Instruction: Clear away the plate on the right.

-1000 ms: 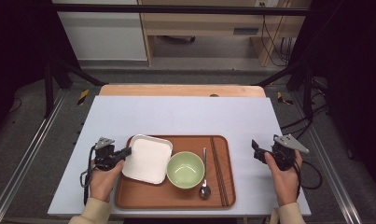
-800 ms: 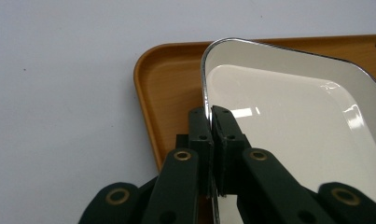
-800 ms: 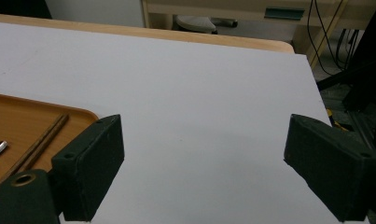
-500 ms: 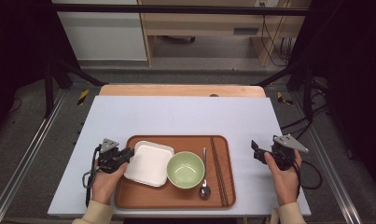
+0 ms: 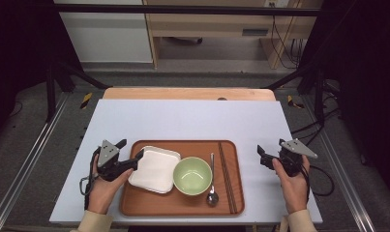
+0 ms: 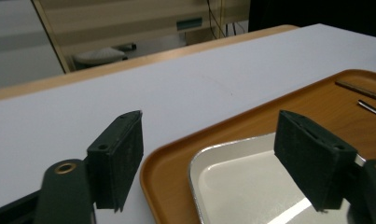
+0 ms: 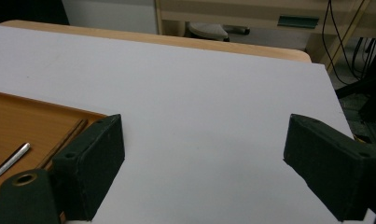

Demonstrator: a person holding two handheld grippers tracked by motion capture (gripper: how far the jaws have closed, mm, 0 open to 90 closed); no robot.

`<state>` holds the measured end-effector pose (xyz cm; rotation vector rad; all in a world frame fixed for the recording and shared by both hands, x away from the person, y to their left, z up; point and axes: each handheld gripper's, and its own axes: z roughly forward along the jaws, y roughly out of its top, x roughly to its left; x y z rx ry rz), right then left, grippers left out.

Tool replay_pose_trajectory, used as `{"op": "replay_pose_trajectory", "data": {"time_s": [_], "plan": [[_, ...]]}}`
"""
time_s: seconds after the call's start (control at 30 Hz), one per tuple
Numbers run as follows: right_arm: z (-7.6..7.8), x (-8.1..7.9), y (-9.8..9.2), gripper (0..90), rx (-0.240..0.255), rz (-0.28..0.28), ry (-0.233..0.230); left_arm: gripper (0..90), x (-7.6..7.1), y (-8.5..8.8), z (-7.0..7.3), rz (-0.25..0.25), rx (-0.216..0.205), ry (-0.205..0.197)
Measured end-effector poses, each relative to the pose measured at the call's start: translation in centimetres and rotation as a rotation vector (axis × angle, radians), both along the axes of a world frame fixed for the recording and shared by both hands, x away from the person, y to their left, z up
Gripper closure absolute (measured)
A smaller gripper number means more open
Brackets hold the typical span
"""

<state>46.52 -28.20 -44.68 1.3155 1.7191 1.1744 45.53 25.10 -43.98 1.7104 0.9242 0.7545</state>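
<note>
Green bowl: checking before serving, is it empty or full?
Empty: the high view shows the green bowl with a bare inside, upright on the tray.

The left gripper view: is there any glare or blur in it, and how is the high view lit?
Left gripper view: a bright glare streak on the square plate; the near jaws are slightly soft. High view: the table is evenly lit, its surroundings dark.

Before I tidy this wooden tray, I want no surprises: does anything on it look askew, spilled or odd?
Only the white square plate: it sits turned against the brown wooden tray's edges, its left corner between the left gripper's just-opened jaws. The green bowl, metal spoon and chopsticks lie tidy; nothing spilled.
</note>
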Motion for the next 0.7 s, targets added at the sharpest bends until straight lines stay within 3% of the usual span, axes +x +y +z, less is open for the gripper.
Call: {"op": "replay_pose_trajectory", "data": {"time_s": [0.13, 0.27, 0.4, 0.53, 0.7], "plan": [[0.1, -0.1, -0.1, 11.5, 0.021, 0.009, -0.023, 12.9, -0.2, 1.5, 0.5, -0.01, -0.062, -0.038], [0.2, -0.2, -0.1, 10.1, 0.04, 0.006, -0.065, 7.0, -0.4, 3.6, 0.6, -0.012, -0.088, -0.069], [0.2, -0.2, 0.1, 9.8, 0.033, 0.019, -0.097, 4.4, -0.6, 5.7, 0.4, 0.012, -0.092, -0.094], [0.1, -0.2, 0.4, 10.2, 0.007, 0.037, -0.115, 3.7, -0.7, 7.5, -0.1, 0.038, -0.077, -0.093], [-0.1, -0.1, 0.8, 9.6, -0.002, 0.058, -0.109, 3.6, -0.7, 8.6, -1.1, 0.074, -0.07, -0.091]]}}
